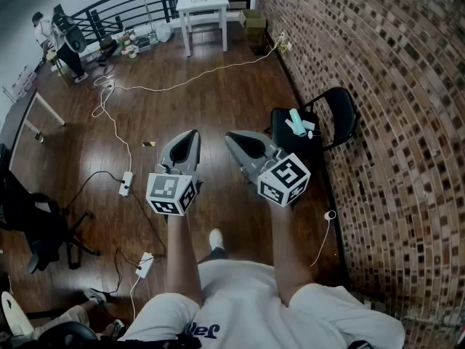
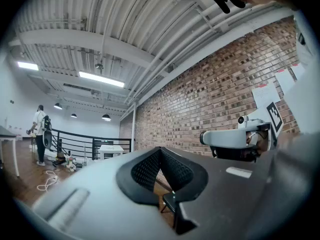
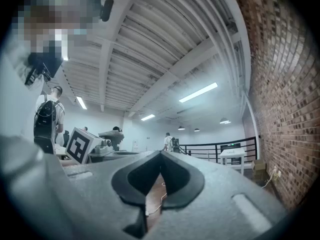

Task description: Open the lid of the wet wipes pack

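In the head view a teal wet wipes pack [image 1: 296, 121] lies on the seat of a black chair [image 1: 292, 133] by the brick wall, with a small white item beside it. Both grippers are held level above the wooden floor, short of the chair and left of it. My left gripper [image 1: 192, 132] has its jaws closed together with nothing between them, and the same shows in the left gripper view [image 2: 160, 149]. My right gripper [image 1: 229, 136] is shut and empty too, as the right gripper view [image 3: 160, 154] confirms. Neither touches the pack.
A brick wall [image 1: 385, 86] runs along the right. White cables [image 1: 109, 104] and power strips [image 1: 126, 183] lie on the floor to the left. A white table [image 1: 203, 2] stands at the back by a black railing. An office chair [image 1: 36, 227] is at the left, and a person [image 1: 54, 38] stands far off.
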Available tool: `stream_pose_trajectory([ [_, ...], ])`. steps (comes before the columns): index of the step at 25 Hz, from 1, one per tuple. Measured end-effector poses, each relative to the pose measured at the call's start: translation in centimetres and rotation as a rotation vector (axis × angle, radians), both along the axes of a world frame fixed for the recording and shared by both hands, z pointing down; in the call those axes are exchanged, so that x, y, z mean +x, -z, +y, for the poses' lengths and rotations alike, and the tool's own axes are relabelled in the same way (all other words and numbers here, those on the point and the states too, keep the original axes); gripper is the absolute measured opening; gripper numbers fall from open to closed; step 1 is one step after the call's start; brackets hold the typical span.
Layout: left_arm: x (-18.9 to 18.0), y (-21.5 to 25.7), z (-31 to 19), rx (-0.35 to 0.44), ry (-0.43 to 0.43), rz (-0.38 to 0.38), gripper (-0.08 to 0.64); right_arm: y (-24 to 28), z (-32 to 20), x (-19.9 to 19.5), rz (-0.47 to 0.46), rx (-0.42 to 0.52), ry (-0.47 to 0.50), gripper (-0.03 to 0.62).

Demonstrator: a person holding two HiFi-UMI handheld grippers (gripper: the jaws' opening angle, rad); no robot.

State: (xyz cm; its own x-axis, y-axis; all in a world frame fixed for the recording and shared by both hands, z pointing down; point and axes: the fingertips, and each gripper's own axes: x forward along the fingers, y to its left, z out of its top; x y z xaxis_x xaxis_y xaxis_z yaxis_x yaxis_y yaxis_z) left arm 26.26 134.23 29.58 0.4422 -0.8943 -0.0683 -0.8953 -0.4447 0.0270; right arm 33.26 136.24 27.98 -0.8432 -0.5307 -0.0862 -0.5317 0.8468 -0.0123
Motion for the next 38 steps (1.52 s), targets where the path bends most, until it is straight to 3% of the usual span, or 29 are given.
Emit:
stream_pose_trajectory([
  [9,-7.6,0.1,-8.9,-0.007,0.026,-0.034,0.017,-1.0,-10.3,-5.9,0.056,-0.022,-0.17,-0.009],
  [19,-12.1,-1.7,-15.9,-0.039,0.101,-0.001,0.017,-3.6,-19.2,-7.4,0.116,-0.05,-0.325,-0.009],
  [26,-14.6,-1.6,-25.7,-0.037,0.205,-0.012,0.016,-3.6,-30.6,-9.2,0.101,-0.034,-0.316,-0.009],
  [31,-13.7,1.1,-34.0,-0.02,0.258,-0.039,0.015,0.4,-40.0,-8.6,0.079,0.03,-0.275,-0.009],
  [38,-15.9,-0.9,-41.4,-0.067,0.405,-0.043,0.015,-2.4,-48.0,-11.4,0.084,-0.025,-0.118,-0.011],
])
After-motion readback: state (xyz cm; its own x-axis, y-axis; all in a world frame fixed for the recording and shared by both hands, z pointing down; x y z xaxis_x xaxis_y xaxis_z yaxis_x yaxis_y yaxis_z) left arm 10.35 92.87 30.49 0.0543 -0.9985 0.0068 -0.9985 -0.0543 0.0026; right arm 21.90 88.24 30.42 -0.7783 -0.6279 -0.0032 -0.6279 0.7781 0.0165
